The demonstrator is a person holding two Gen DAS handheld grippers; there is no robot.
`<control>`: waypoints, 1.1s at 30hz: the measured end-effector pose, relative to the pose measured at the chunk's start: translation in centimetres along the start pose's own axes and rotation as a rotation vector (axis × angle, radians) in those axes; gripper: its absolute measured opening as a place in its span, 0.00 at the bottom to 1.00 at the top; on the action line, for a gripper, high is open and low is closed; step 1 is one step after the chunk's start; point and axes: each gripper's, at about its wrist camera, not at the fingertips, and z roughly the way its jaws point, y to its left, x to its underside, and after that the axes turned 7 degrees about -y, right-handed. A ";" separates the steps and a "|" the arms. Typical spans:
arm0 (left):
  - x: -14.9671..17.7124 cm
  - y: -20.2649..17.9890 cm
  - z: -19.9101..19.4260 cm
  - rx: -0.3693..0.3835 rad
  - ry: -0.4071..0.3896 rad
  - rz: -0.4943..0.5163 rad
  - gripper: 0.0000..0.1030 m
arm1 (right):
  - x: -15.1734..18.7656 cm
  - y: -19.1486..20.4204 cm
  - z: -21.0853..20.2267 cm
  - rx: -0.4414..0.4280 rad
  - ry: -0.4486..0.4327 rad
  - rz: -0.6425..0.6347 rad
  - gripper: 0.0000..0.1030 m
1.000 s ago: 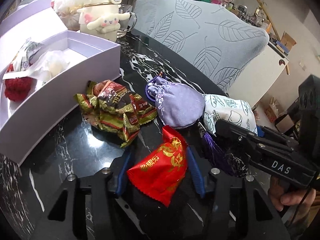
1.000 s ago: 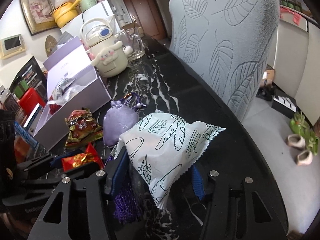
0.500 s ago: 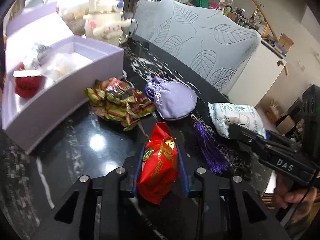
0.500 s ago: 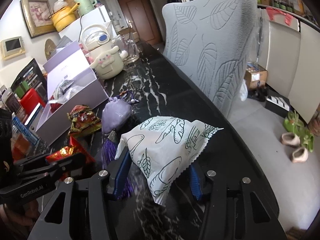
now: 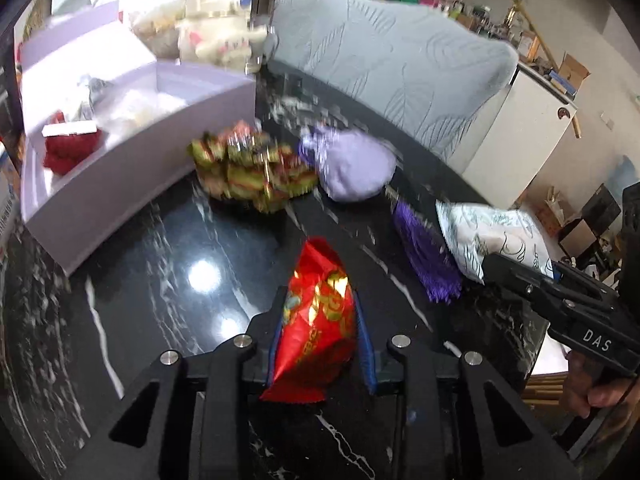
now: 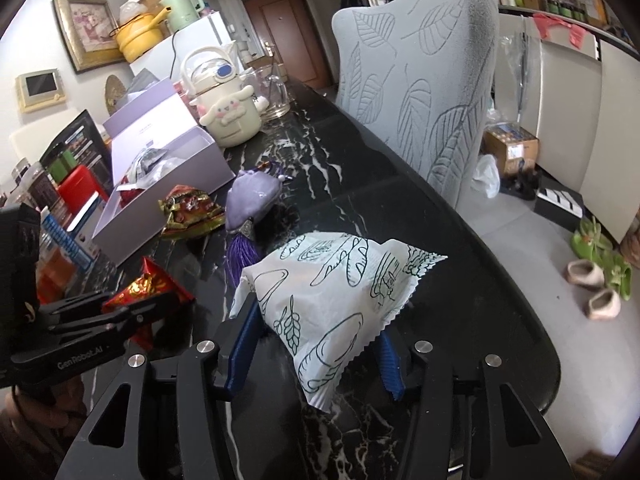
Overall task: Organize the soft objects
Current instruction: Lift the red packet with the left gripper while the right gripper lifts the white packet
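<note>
left gripper [image 5: 320, 312]: clamped tight on the red packet [image 5: 316, 328], which sits squeezed between the blue pads [image 5: 365, 344] with its top poking out ahead of the tips and its bottom edge hanging back toward the camera
right gripper [image 6: 316, 320]: jaws about half wide, closed on the white bag [image 6: 340, 300]; the bag lies across both pads, its zigzag ends sticking out past them on each side
pouch [image 6: 252, 200]: purple, on the black marble table [image 6: 440, 280], just ahead of the white bag, tassel [image 6: 240, 256] trailing back to the bag's left corner
candy pile [image 6: 190, 216]: green and red wrappers, just left of the pouch, right by the box's front wall
box [image 5: 132, 184]: lilac, open, lid leaning up behind it; inside there's a red knitted thing [image 5: 68, 148] at the near end and some clear-wrapped whitish stuff next to it
kettle [image 6: 228, 116]: cream, cartoon dog on it, standing past the far end of the box with a glass jug just beside it
hard to see: left view is smeared with blur, so the box contents are mushy, maybe two wrapped items in there; the left gripper's pads are hidden from the right view by its own body, only the packet's corner shows; the chair [image 6: 420, 92] blocks the table's far side
</note>
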 end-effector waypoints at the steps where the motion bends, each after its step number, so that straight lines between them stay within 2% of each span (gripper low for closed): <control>1: 0.1 0.0 0.3 0.003 0.016 -0.007 0.30 | 0.0 0.0 0.1 0.001 0.002 0.000 0.52; 8: 0.4 -1.1 -0.3 -0.043 -0.004 0.060 0.30 | -0.1 0.2 0.7 0.003 0.003 0.000 0.57; 12: 0.4 -0.9 -0.6 -0.062 -0.010 0.058 0.30 | 0.2 0.0 0.7 -0.011 -0.014 0.004 0.50; 15: 0.8 -1.2 -1.0 -0.080 -0.017 0.079 0.29 | 0.2 0.2 0.5 -0.007 -0.015 -0.007 0.49; 23: 1.2 -0.5 -1.8 -0.065 -0.030 0.047 0.29 | 0.1 0.6 -0.5 0.004 -0.030 -0.017 0.48; 33: 1.8 0.9 -3.5 -0.092 -0.064 0.002 0.29 | 0.0 3.2 -1.6 -0.065 -0.054 -0.067 0.48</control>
